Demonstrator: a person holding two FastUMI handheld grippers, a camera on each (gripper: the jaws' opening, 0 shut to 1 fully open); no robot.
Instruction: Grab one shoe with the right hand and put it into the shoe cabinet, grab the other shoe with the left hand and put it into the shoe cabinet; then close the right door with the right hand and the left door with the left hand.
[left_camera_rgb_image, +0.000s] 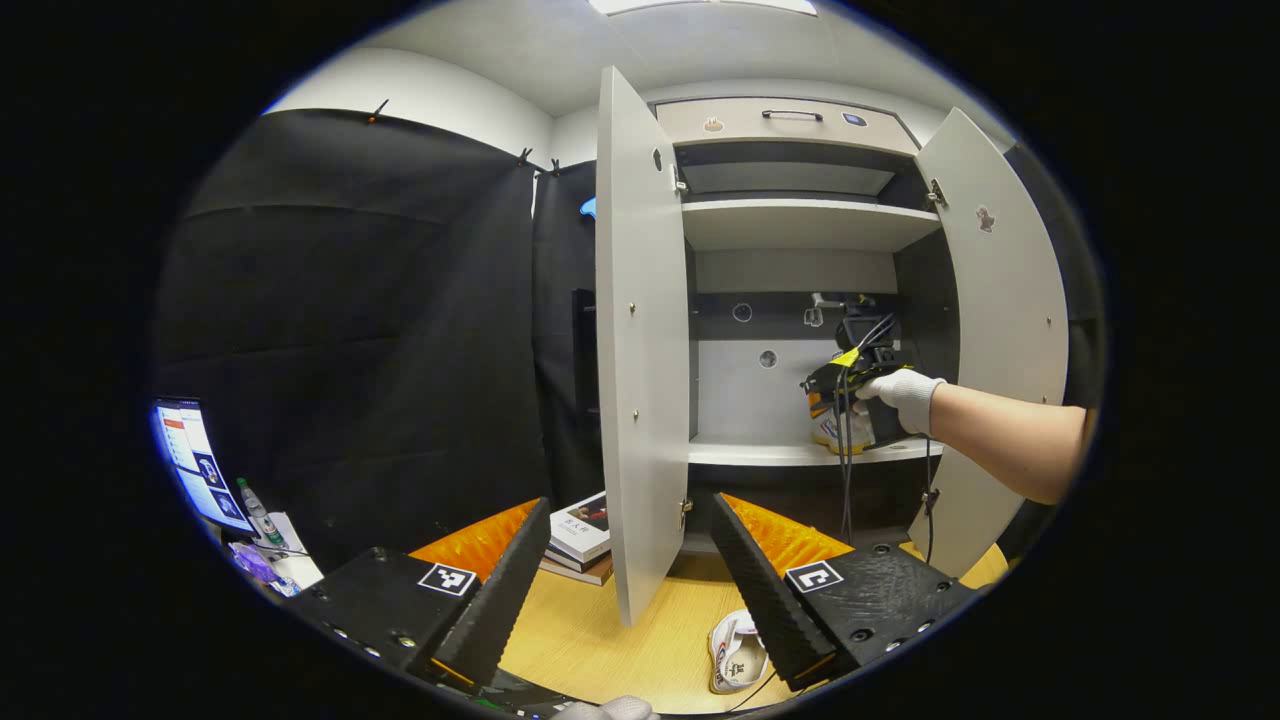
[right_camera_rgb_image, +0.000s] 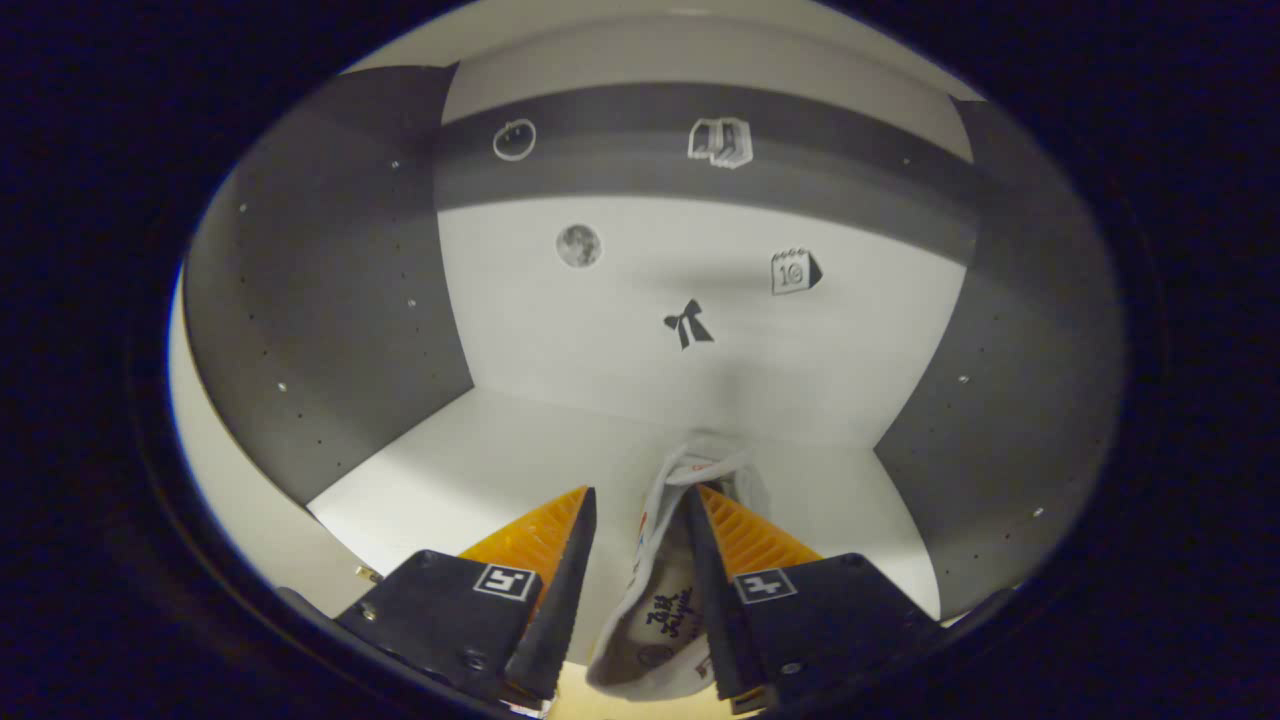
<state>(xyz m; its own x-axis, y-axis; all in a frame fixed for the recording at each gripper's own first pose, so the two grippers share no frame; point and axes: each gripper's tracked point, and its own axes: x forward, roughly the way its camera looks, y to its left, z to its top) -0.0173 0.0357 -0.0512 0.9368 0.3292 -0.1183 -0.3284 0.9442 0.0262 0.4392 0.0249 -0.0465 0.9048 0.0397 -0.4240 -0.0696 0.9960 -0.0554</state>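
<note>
The shoe cabinet (left_camera_rgb_image: 800, 225) stands with its left door (left_camera_rgb_image: 640, 350) and right door (left_camera_rgb_image: 1005, 330) swung wide. A gloved hand (left_camera_rgb_image: 905, 395) holds my right gripper (left_camera_rgb_image: 840, 385) inside, over the lower shelf (left_camera_rgb_image: 760, 452). In the right gripper view a white shoe (right_camera_rgb_image: 660, 600) lies on that shelf (right_camera_rgb_image: 480, 470) between the fingers of my right gripper (right_camera_rgb_image: 638, 492). It lies against the right finger, with a gap to the left one. The same shoe (left_camera_rgb_image: 835, 432) shows under the hand. The other white shoe (left_camera_rgb_image: 735, 650) lies on the wooden table below my open, empty left gripper (left_camera_rgb_image: 630, 500).
A stack of books (left_camera_rgb_image: 582, 535) lies on the table (left_camera_rgb_image: 600, 640) just left of the left door's lower edge. A screen (left_camera_rgb_image: 195, 465) and a small bottle (left_camera_rgb_image: 255, 505) stand at the far left. An upper shelf (left_camera_rgb_image: 800, 222) and a drawer (left_camera_rgb_image: 790, 120) sit above.
</note>
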